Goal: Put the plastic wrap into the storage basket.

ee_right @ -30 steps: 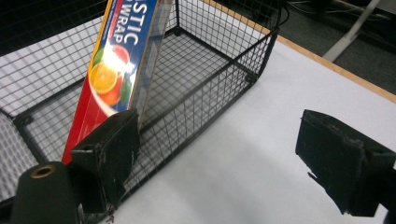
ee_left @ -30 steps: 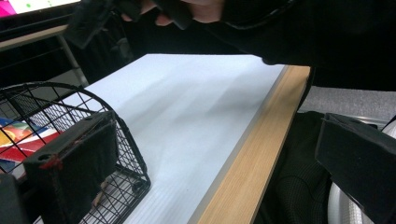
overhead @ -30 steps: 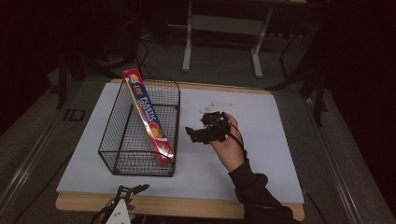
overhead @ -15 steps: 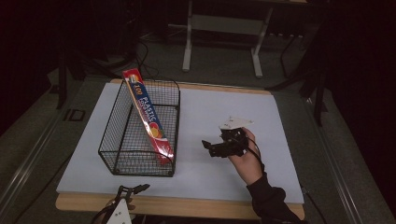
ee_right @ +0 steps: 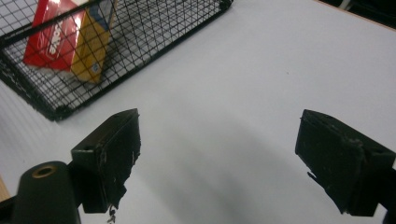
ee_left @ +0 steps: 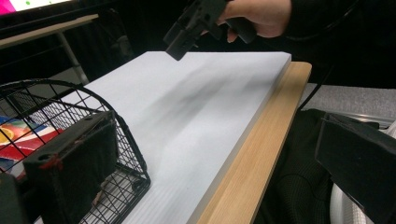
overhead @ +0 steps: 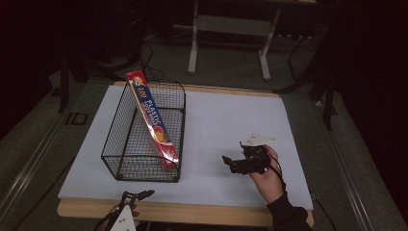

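Two tools gape empty: right tool [overhead: 230, 163] over bare bench [overhead: 216, 120], basket [overhead: 144, 130] with box [overhead: 154, 120] ahead; left tool [overhead: 137, 196] half cut off below.

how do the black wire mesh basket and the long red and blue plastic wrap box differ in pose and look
The black wire mesh basket sits flat on the white board; the long red and blue plastic wrap box leans tilted inside it, its top end poking above the rim. The basket is see-through black mesh, while the box is solid, brightly printed cardboard. The basket is broad and open-topped; the box is slim and closed. Both are away from the right gripper, whose jaws stand open and empty.
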`<state>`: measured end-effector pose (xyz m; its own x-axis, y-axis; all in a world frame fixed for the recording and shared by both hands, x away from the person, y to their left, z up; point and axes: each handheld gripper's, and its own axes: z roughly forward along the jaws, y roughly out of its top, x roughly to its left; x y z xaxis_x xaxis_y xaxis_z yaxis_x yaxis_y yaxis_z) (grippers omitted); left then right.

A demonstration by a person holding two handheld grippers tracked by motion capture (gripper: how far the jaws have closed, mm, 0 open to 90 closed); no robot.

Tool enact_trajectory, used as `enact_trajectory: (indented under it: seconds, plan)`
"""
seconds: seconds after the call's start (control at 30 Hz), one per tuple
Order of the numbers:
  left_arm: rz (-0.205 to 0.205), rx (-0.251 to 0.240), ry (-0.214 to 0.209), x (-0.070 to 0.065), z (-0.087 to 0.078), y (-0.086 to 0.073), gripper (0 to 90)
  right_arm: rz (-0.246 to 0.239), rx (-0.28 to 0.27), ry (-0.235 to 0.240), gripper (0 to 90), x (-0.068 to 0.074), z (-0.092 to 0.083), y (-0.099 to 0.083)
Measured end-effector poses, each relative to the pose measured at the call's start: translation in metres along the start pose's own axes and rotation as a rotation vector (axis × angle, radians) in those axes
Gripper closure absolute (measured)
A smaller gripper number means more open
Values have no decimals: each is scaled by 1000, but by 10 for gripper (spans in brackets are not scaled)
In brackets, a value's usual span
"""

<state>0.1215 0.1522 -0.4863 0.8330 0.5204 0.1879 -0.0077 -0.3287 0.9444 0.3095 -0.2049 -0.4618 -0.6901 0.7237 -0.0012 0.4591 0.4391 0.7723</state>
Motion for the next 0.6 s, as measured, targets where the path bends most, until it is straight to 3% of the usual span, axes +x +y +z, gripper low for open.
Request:
enact_trajectory:
  seconds: [0.43, 0.6]
  plan:
    - [4, 3, -4, -1, 0, 0, 1, 7, -55, -22, 140, -7, -26, -29]
    - [3, 4, -4, -1, 0, 0, 1, 16, -42, -46, 140, -12, -34, -43]
